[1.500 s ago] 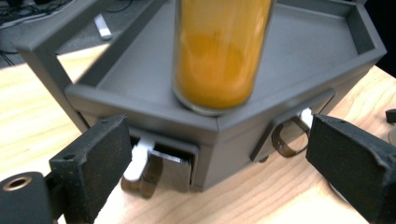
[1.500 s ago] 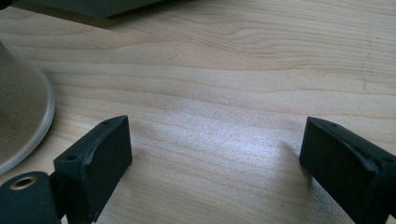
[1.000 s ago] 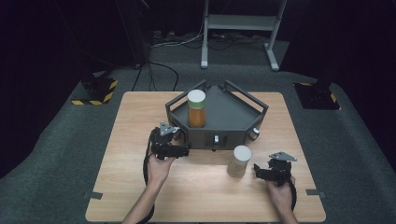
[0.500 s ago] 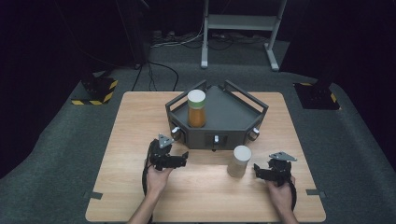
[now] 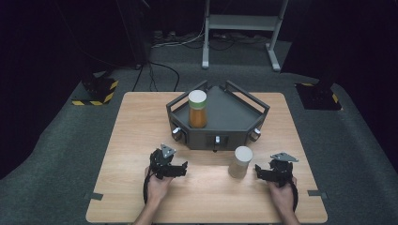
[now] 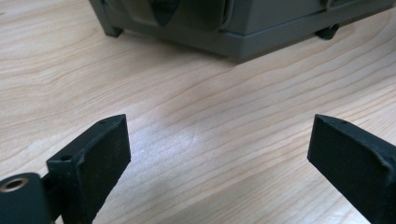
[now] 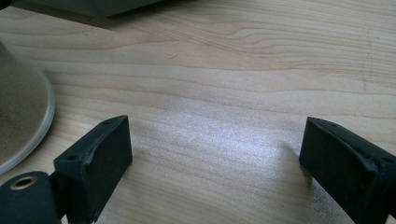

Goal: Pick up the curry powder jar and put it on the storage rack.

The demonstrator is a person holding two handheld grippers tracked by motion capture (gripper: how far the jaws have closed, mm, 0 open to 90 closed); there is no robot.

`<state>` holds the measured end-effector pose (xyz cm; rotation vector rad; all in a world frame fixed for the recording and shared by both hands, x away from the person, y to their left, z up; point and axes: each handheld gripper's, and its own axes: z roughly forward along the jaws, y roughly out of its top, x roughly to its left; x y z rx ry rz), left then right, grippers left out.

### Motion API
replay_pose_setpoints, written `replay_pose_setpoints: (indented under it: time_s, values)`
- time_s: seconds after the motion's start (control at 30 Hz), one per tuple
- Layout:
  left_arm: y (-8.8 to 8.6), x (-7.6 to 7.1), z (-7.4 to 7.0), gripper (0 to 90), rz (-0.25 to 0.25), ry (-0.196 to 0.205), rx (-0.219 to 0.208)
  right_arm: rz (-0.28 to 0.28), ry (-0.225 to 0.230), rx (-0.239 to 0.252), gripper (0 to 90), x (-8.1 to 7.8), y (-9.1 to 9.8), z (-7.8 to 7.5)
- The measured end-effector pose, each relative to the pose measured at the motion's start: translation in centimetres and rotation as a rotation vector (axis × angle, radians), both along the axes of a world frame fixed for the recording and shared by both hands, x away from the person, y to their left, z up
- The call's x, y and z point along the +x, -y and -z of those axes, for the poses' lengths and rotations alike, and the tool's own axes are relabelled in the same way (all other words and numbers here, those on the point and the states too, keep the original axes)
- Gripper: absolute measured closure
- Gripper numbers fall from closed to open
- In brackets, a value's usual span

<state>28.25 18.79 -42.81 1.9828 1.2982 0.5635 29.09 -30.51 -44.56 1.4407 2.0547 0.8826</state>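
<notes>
Left gripper has sunk tableward, jaws apart, empty.

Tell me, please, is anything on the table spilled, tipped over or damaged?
Nothing stands out. The orange jar stands upright in the grey tray, and the pale jar stands upright on the table.

Left claw lowered toward person, jaws narrowing slightly

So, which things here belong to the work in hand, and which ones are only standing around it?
Part of the work:
- pale jar on the table, beside the right gripper
- amber jar in the dark tray
- left gripper, open and empty

Only standing around:
- metal stand on the floor behind
- striped blocks
- floor cables
</notes>
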Motion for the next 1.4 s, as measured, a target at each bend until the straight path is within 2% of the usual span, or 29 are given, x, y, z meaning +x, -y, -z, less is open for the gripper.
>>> replay_pose_setpoints:
  time_s: [0.23,0.47,0.63,0.7,1.4]
  values:
    - [0.2,0.0,1.0,5.9,-0.025,-0.012,0.006,0.0,0.0,0.0,8.8,0.0,0.0,0.0]
    - [0.5,0.1,1.3,5.6,-0.032,-0.016,0.007,0.0,0.0,0.0,8.8,0.0,0.0,0.0]
    - [0.8,0.2,1.8,5.5,-0.041,-0.021,0.033,0.0,0.0,0.0,8.8,0.0,0.0,0.0]
    - [0.6,0.1,2.1,5.5,-0.045,-0.025,0.026,0.0,0.0,0.0,8.8,0.0,0.0,0.0]
    - [0.6,0.4,2.2,2.9,-0.055,-0.027,0.028,-0.005,-0.002,0.0,8.3,0.1,0.1,0.0]
